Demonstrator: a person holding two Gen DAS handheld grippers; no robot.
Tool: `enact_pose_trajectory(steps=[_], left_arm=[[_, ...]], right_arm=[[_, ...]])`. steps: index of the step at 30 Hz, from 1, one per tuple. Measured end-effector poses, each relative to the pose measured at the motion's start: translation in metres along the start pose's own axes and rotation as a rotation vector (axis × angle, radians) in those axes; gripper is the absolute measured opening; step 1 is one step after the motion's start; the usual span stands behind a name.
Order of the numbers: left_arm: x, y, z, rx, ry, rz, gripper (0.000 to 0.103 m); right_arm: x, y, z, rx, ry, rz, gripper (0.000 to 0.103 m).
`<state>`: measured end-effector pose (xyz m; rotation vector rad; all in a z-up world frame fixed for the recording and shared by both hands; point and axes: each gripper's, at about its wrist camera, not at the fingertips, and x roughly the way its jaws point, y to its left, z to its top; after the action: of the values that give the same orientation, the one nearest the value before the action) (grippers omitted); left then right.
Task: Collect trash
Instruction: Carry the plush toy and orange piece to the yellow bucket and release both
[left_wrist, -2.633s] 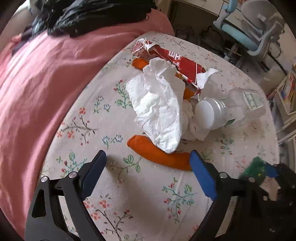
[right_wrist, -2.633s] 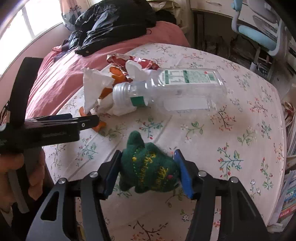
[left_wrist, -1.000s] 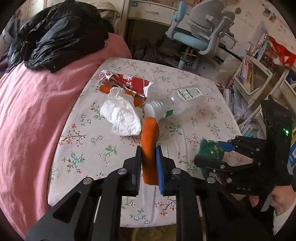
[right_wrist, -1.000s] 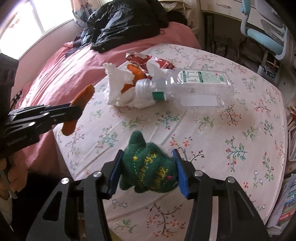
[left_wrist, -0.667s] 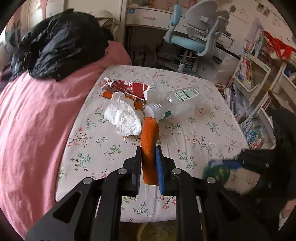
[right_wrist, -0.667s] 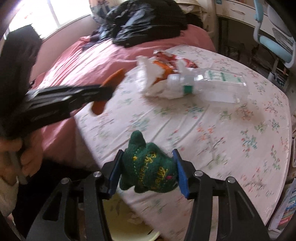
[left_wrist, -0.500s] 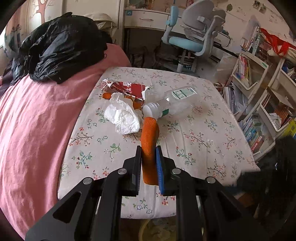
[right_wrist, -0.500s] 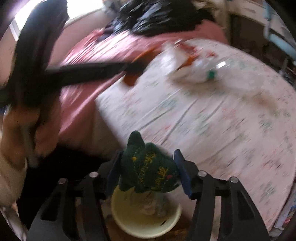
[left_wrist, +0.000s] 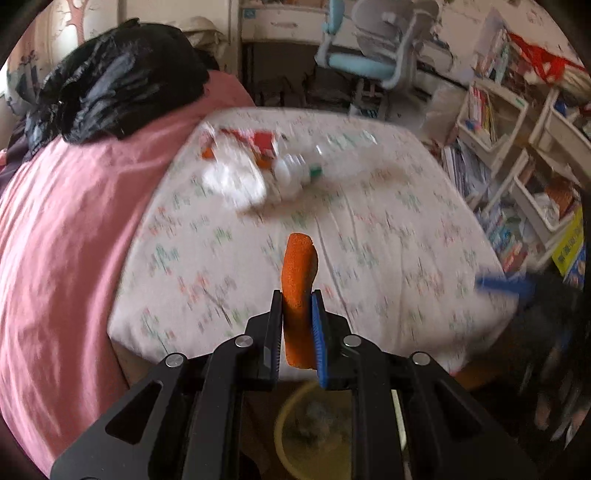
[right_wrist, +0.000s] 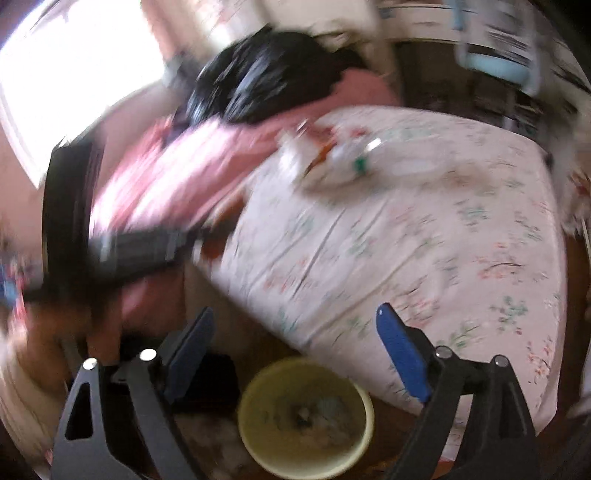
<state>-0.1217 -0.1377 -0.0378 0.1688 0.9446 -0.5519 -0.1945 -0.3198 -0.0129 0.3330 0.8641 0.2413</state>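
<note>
Orange peel strip (left_wrist: 298, 295) stands clamped upright between the nearly closed pads of the left hand-held gripper (left_wrist: 297, 334), above the near edge of the floral-clothed surface (left_wrist: 369, 236). At six o'clock below it sits a round yellow plastic bin (right_wrist: 305, 417) holding blurred scraps. The right hand-held gripper (right_wrist: 295, 354) hangs over that bin; its jaws have just been opening wide, nothing between them. Remaining trash, a clear plastic bottle (left_wrist: 295, 173) and crumpled white tissue (left_wrist: 236, 181), lies at twelve o'clock.

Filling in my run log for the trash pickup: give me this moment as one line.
left gripper: shut on orange peel | right gripper: just opened, empty, above yellow bin | table: tissue, bottle remain
</note>
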Motion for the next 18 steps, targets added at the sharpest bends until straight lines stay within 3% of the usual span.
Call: enact_pose_trajectory(steps=[2,5,8,10,13,18], left_arm=[[0.004,-0.012,-0.017,0.024,0.05,-0.018,0.015],[0.02,-0.037,-0.054,0.098,0.193,-0.046,0.015],[0.031,-0.055,-0.082,0.178,0.304,-0.046,0.024],[0.031,-0.062,-0.093,0.223,0.327,-0.022,0.051],[0.018,-0.062,-0.091,0.245,0.247,0.032,0.065],[-0.016,-0.031,-0.068,0.091,0.037,0.092,0.077]], right_arm=[[-0.004,-0.01,0.004,0.044,-0.037,-0.029,0.086],[-0.007,-0.015,0.005,0.063,-0.065,-0.068,0.086],[-0.008,-0.016,0.006,0.072,-0.08,-0.081,0.086],[-0.005,-0.016,0.005,0.071,-0.084,-0.09,0.087],[0.0,-0.014,0.003,0.058,-0.082,-0.116,0.087],[-0.002,-0.015,-0.001,0.042,-0.107,-0.161,0.087]])
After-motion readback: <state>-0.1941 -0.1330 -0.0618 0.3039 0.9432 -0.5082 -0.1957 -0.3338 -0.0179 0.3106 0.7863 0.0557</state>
